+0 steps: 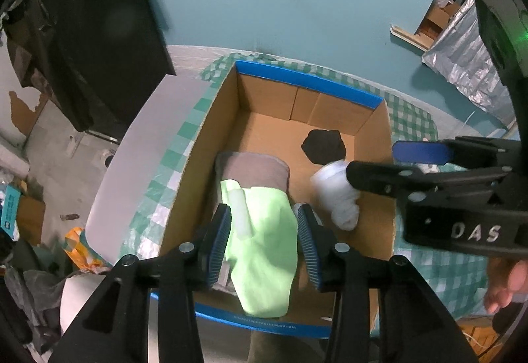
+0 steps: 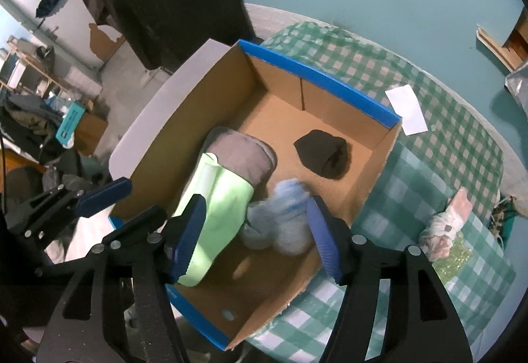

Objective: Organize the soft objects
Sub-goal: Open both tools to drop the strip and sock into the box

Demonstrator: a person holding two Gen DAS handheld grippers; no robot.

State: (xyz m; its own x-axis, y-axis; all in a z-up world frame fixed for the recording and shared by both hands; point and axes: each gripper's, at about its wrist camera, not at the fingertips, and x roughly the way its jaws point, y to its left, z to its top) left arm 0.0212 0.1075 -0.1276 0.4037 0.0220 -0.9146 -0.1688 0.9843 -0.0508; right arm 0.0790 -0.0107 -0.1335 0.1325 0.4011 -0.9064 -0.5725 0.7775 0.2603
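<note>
An open cardboard box [image 1: 373,132] [image 2: 379,158] with blue rims stands on a green checked tablecloth [image 2: 429,198]. Inside lie a folded light green cloth [image 1: 264,244] [image 2: 214,208] on a grey-brown folded cloth [image 1: 254,168] [image 2: 241,155], a black bundle [image 1: 325,145] [image 2: 323,153] and a white-blue bundle [image 1: 336,195] [image 2: 290,218], blurred in the right wrist view. My left gripper [image 1: 264,247] is open above the green cloth. My right gripper [image 2: 254,234] [image 1: 373,162] is open, its fingers either side of the white-blue bundle.
A crumpled white-pink cloth [image 2: 445,224] lies on the tablecloth right of the box. A white paper [image 2: 406,109] lies behind the box. The box's grey lid [image 1: 148,158] leans at its left. Dark furniture [image 1: 99,33] and floor clutter [image 1: 19,208] are at left.
</note>
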